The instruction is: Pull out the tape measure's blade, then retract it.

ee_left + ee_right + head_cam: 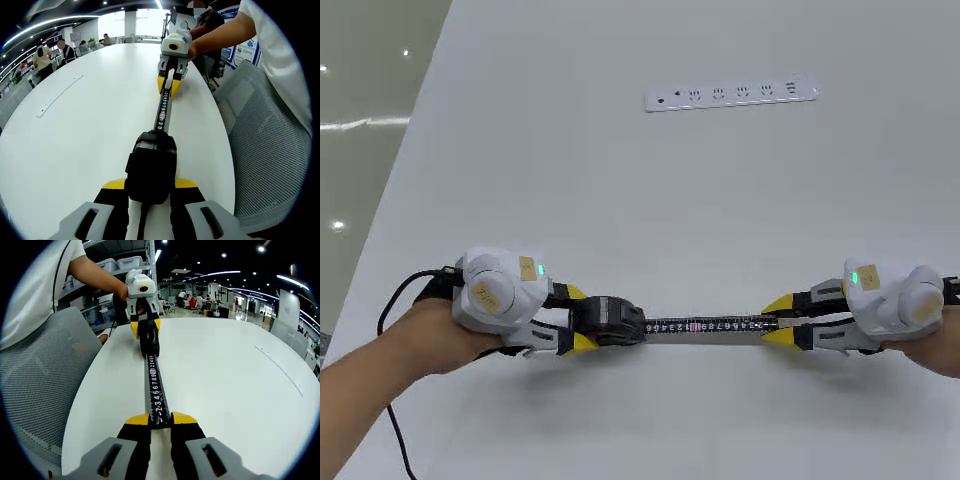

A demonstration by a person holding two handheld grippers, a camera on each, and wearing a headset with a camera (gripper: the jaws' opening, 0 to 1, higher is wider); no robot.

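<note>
Tape measure (608, 321) lies near the bench's (620, 180) front edge. We clench its case in our left claw (580, 318), and our right claw (778, 321) pinches the extended blade (710, 326).

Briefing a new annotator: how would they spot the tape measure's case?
At the near edge of the white table, far from the power strip, two grippers face each other. The case is the black block held by the left gripper, where the numbered blade starts.

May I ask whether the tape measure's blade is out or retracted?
Pulled out: the numbered blade stretches from the black case, held in the left gripper, to the right gripper, shut on its end.
</note>
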